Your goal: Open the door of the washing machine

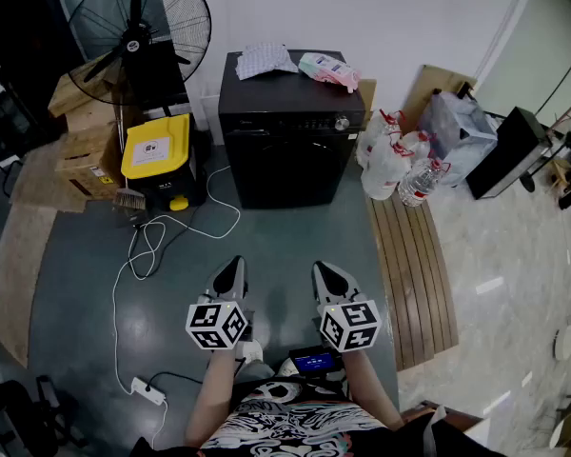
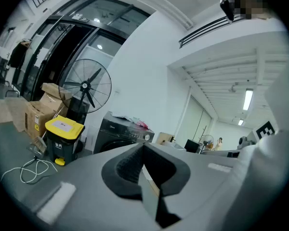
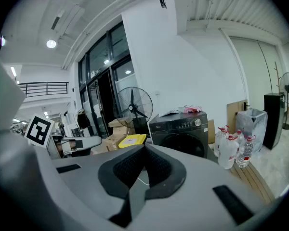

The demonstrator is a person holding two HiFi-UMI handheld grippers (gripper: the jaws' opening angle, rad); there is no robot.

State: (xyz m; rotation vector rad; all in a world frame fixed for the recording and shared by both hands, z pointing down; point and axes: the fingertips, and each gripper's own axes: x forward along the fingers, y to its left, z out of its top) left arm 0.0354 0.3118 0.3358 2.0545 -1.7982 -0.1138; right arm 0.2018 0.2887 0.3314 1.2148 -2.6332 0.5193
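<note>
A black front-loading washing machine (image 1: 290, 127) stands against the far wall, its round door (image 1: 285, 169) shut. It also shows in the left gripper view (image 2: 120, 134) and the right gripper view (image 3: 180, 129). My left gripper (image 1: 230, 276) and right gripper (image 1: 330, 278) hover side by side over the dark floor, well short of the machine. Both are shut with nothing between their jaws. The left gripper (image 2: 143, 146) and the right gripper (image 3: 144, 148) point toward the machine from a distance.
A yellow-lidded bin (image 1: 157, 160), cardboard boxes (image 1: 86, 141) and a standing fan (image 1: 138, 31) sit left of the machine. Water bottles (image 1: 400, 165) and a bag (image 1: 457, 127) stand at its right. A white cable (image 1: 138, 265) with a power strip (image 1: 147, 390) trails across the floor. Wooden slats (image 1: 414, 265) lie at right.
</note>
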